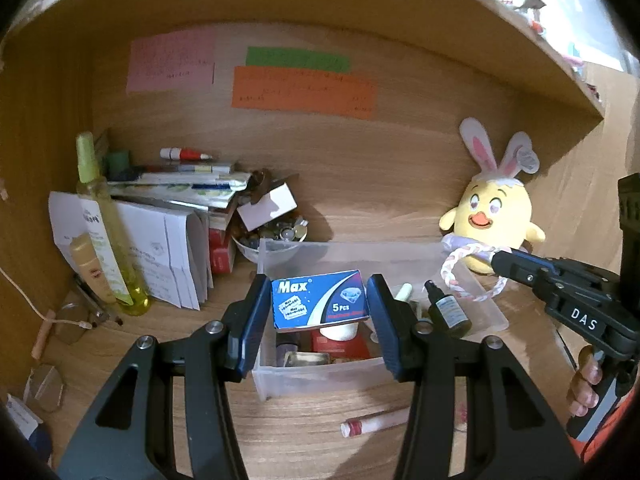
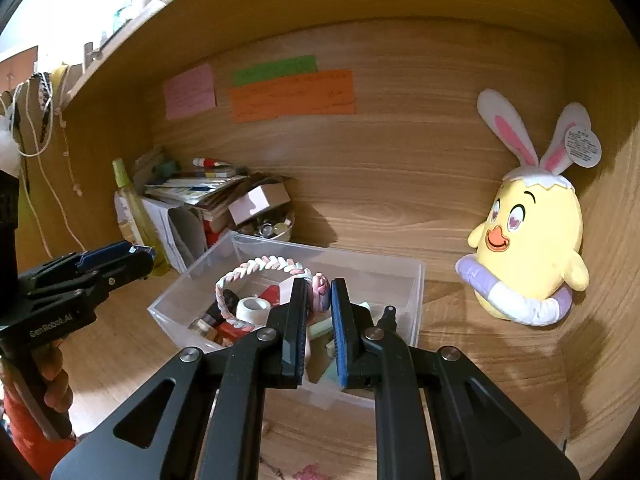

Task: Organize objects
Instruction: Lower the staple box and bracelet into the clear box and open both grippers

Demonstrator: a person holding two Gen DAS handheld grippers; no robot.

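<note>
While both grippers hang over the clear plastic storage bin [image 2: 416, 280] on the wooden desk, the step in hand looks like dropping items in. The left gripper [image 1: 318, 308] clamps a blue "Max" razor-blade box [image 1: 319, 299] above the bin's contents. The right gripper [image 2: 319, 300], jaws narrow, pinches a pink-and-white braided hair loop [image 2: 264, 265] by its pink knot, though the contact is partly hidden. Next, each should lower and release gently, clear of the small dark spray bottle [image 1: 447, 309].
</note>
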